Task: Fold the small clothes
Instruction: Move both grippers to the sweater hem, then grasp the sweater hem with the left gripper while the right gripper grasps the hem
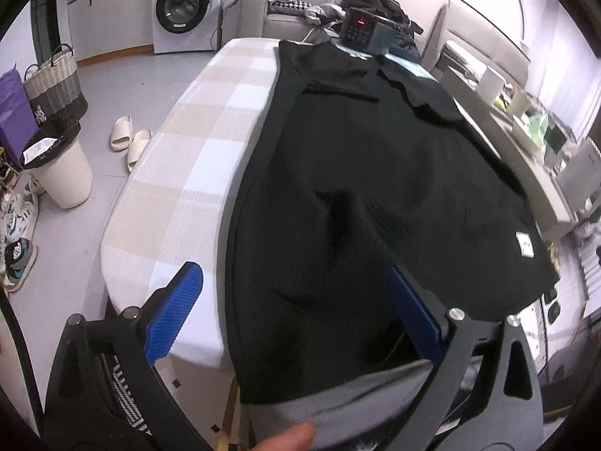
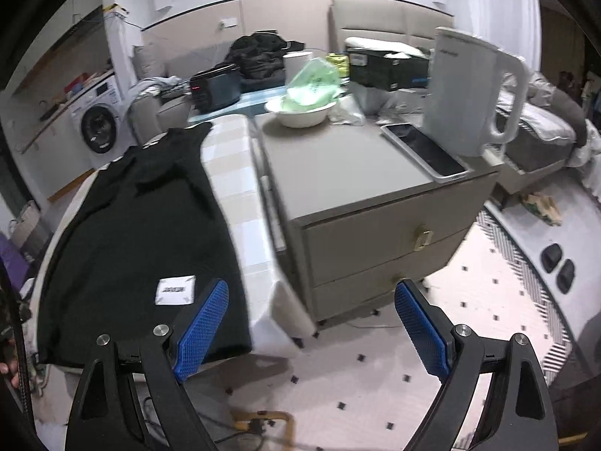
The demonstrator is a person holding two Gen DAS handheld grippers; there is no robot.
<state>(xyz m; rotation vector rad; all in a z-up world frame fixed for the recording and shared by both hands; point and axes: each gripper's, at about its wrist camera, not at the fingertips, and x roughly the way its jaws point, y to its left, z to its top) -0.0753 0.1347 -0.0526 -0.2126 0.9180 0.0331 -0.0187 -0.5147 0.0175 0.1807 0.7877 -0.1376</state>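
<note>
A black garment point(image 1: 375, 188) lies spread flat along a table covered with a beige-and-white checked cloth point(image 1: 195, 143); a white label point(image 1: 525, 244) sits near its near right hem. My left gripper point(image 1: 296, 300) hovers open over the near hem, its blue pads point(image 1: 176, 315) wide apart, the left one above the cloth and the right one above the fabric. In the right wrist view the same garment point(image 2: 142, 233) and its label point(image 2: 175, 290) lie at the left. My right gripper point(image 2: 311, 323) stands open past the table's near right corner, over the floor, holding nothing.
A grey bedside cabinet point(image 2: 338, 173) stands right against the table, bearing a white kettle point(image 2: 469, 94), a tablet point(image 2: 424, 150) and a bowl point(image 2: 300, 112). A black device point(image 1: 360, 30) sits at the table's far end. A bin point(image 1: 60, 165), basket and slippers point(image 1: 129, 139) are on the floor at left.
</note>
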